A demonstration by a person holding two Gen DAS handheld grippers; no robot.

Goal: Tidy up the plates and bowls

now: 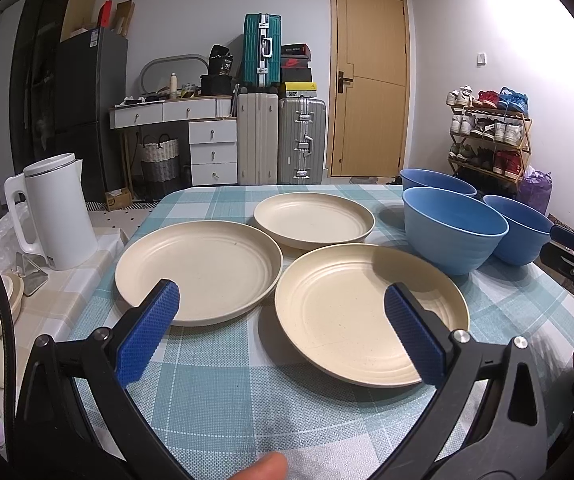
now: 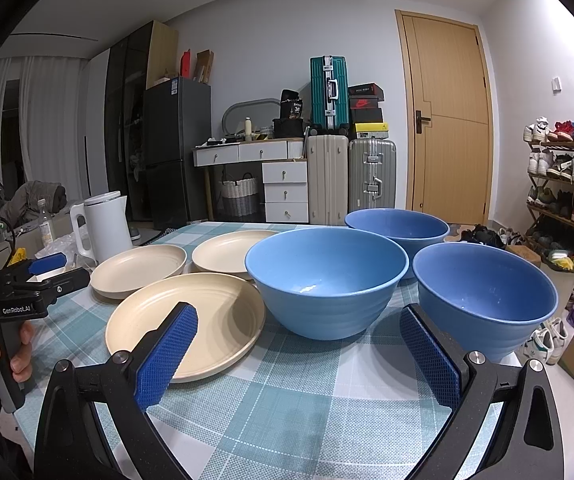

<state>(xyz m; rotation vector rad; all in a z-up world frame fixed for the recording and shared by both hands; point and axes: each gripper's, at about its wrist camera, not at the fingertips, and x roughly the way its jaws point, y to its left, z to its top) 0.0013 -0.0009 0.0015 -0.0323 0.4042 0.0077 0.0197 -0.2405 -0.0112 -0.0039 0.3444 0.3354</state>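
Cream plates (image 1: 199, 268) and blue bowls (image 2: 327, 280) rim to rim; bare checked tablecloth (image 1: 223, 392) beneath both wide-open, empty tongs (image 1: 281, 328)

Three blue bowls (image 2: 327, 280), three cream plates (image 2: 191, 320) (none stacked), right gripper (image 2: 299, 344) spread wide

left gripper (image 1: 283, 300) jaws apart, right gripper (image 2: 299, 328) likewise

Even indoor light from above; soft shadows under bowls (image 2: 325, 280); sharp focus, fisheye bending, dark corner vignettes
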